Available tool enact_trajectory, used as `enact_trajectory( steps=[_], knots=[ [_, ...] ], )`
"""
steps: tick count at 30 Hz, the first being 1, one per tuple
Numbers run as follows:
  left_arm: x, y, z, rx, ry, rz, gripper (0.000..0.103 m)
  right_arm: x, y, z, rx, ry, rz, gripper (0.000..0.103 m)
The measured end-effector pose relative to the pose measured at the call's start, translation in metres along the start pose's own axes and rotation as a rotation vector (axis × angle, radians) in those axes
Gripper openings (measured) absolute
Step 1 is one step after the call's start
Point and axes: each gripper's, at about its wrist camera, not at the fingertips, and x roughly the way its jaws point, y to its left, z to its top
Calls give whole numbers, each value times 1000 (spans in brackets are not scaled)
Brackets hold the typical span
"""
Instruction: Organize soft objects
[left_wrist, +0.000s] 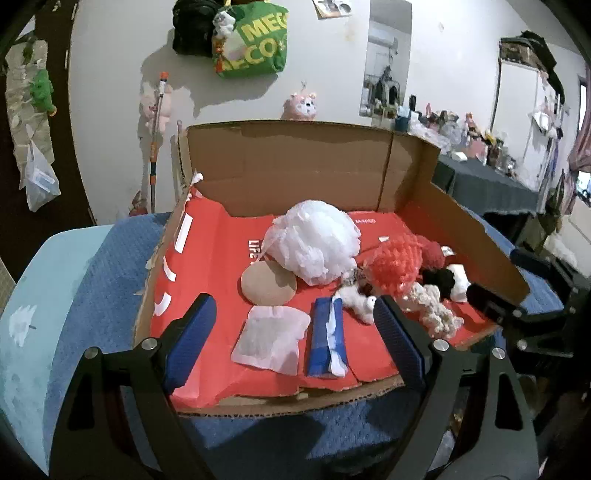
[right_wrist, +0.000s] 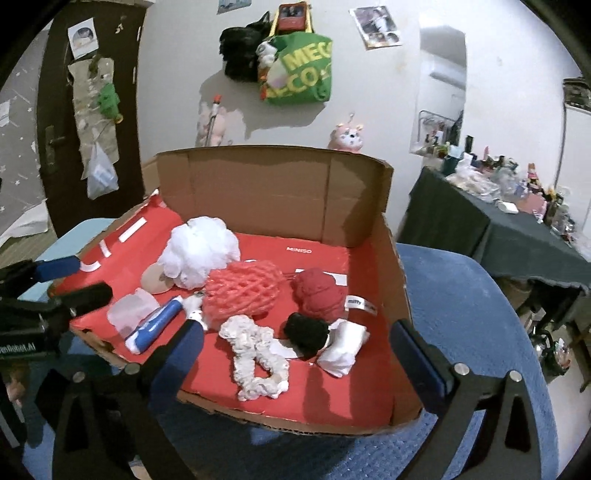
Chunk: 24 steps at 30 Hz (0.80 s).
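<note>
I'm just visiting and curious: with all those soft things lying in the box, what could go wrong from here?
Two risks, as guesses:
1. The pink mesh ball, the white scrunchie and the black pompom lie packed together, so grabbing one may drag a neighbour.
2. The cardboard box has a torn front edge and sits on a soft blue cover; a push from either open hand-held gripper might slide it.

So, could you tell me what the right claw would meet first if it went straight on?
Probably the cream ruffled fabric scrunchie, lying between the open right claw fingers' line; depth is unclear.
</note>
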Motion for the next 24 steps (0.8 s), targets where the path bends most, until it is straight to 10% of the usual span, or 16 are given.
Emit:
enact_trajectory(
  steps=[24],
  knots=[
    [22, -7, -20, 14, 16, 27, 87, 12, -8, -15, 71, -40, -16, 103]
  ],
)
